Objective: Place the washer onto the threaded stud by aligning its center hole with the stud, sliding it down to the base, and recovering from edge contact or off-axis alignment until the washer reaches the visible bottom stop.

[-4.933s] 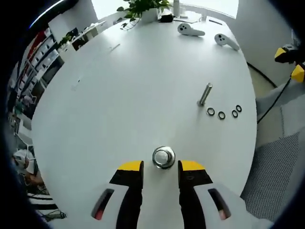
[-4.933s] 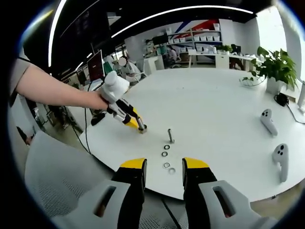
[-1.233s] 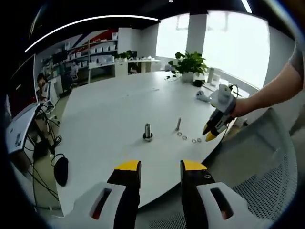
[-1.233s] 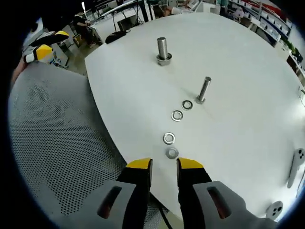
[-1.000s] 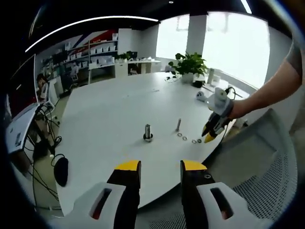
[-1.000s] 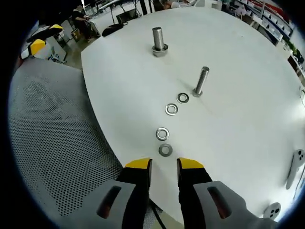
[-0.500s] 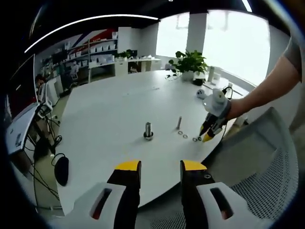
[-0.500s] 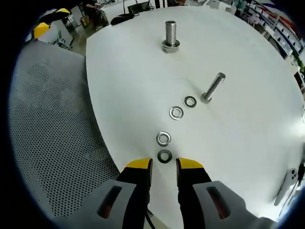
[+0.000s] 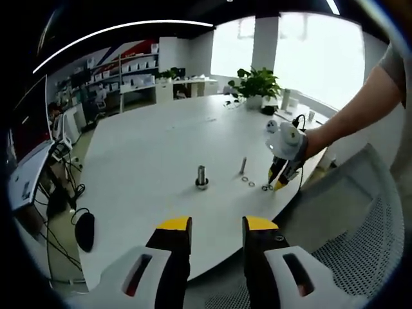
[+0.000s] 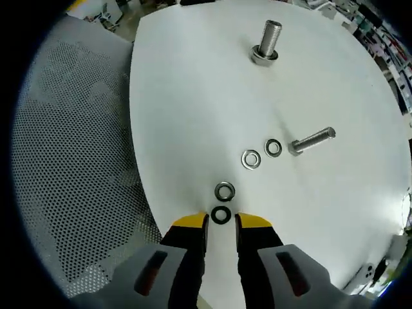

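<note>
The right hand-held gripper (image 10: 221,221) points down at the white desk (image 10: 193,96) with its yellow-tipped jaws parted on either side of the nearest washer (image 10: 221,215) — whether the tips touch it is hard to tell. Beyond lie three more washers (image 10: 250,158) in a row leading to a bolt (image 10: 311,140) standing beside them, then the threaded stud (image 10: 267,40) upright on its base, well apart. The left hand-held gripper (image 9: 215,226) hangs off the desk edge, jaws apart and empty — a mesh chair (image 9: 347,219) sits to its right.

Right gripper (image 10: 221,222) fingers apart, straddling nearest washer (image 10: 221,215) on white table (image 10: 193,96); threaded stud (image 10: 267,40) far ahead.
</note>
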{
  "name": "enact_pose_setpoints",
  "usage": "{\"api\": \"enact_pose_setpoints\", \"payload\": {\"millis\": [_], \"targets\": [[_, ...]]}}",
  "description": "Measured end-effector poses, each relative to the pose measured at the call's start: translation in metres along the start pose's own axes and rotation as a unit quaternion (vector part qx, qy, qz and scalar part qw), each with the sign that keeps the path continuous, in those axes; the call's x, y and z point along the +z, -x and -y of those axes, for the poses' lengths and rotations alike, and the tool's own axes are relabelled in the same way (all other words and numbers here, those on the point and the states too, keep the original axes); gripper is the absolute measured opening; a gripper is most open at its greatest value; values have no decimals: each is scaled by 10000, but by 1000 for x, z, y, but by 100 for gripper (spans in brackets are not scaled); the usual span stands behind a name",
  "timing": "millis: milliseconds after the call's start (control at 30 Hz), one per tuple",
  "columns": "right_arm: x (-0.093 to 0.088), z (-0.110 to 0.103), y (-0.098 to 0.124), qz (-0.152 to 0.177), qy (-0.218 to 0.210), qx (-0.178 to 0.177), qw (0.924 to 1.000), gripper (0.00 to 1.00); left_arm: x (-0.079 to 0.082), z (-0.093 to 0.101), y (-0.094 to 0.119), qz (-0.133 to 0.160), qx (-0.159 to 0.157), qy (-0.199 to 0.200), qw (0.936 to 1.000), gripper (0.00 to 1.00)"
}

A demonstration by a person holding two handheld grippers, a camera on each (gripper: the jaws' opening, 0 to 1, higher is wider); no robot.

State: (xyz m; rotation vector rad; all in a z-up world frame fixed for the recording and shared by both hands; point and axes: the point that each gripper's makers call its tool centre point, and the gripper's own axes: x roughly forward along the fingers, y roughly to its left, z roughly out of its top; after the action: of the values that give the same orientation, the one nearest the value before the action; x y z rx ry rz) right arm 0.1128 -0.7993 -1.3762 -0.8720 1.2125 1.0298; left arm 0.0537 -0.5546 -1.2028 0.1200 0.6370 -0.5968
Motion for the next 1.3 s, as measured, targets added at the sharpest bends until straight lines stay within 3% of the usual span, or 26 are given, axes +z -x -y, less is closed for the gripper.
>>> {"api": "enact_pose_setpoints", "payload": {"millis": [233, 533, 767, 933, 1167, 1300], "targets": [[1, -1, 1, -20, 159, -3, 9999, 15, 0, -1, 0, 8, 36, -4, 10000, 29], [2, -2, 0, -449, 81, -98, 9989, 14, 0, -1, 0, -13, 33, -31, 10000, 29], [-1, -1, 3, 80, -203, -155, 9996, 14, 2, 1, 0, 41, -13, -16, 10000, 30], [-1, -1, 3, 154, -336, -198, 9991, 13, 2, 3, 0, 60, -58, -12, 10000, 31], [-12, 5, 9, 382, -1147, -201, 9925, 13, 1, 6, 0, 43, -143, -39, 9999, 31], [-13, 15, 17, 441, -1223, -212, 9913, 13, 5, 8, 1, 136, -196, 13, 9997, 32]]}}
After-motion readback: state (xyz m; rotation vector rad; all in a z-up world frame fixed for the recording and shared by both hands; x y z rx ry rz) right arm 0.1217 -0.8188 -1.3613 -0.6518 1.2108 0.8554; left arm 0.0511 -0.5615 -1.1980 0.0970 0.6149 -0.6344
